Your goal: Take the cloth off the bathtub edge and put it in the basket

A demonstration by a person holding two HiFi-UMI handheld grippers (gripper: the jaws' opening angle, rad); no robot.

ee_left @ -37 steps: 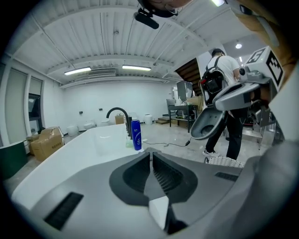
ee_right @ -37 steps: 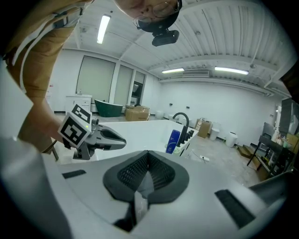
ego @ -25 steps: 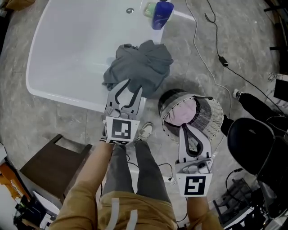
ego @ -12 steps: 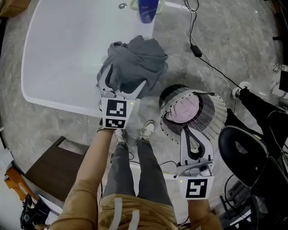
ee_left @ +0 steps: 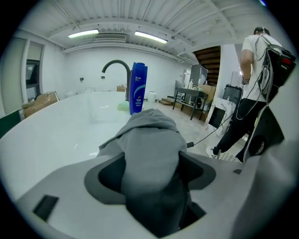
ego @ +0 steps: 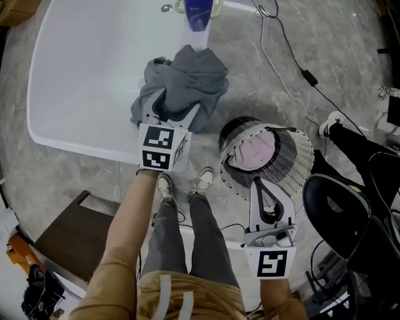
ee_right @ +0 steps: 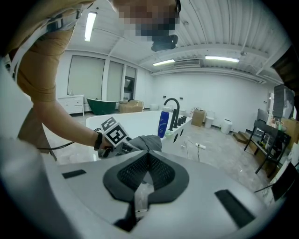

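A crumpled grey cloth (ego: 187, 81) lies over the near edge of the white bathtub (ego: 81, 75). My left gripper (ego: 174, 106) straddles a fold of it. Its jaws have just been closing, and in the left gripper view the cloth (ee_left: 149, 154) fills the gap with both pads against it. To the right, on the floor, stands the wire basket (ego: 300, 156) with a pink cloth (ego: 256, 153) inside. My right gripper (ego: 262, 184) hovers at the basket's near rim, shut with nothing between its jaws. The right gripper view shows its mesh pads (ee_right: 161, 170) meeting, with the grey cloth (ee_right: 145, 141) beyond.
A blue bottle (ego: 201, 15) stands on the tub's far rim beside a black faucet (ee_left: 117, 65). A cable (ego: 281, 56) runs across the floor on the right. A brown stool (ego: 69, 234) is at lower left, a black chair (ego: 337, 200) at right. A person (ee_left: 254, 93) stands nearby.
My left gripper opened wide, pushed forward and down over the grey cloth, then narrowed around a fold. My right gripper barely shifted by the basket.
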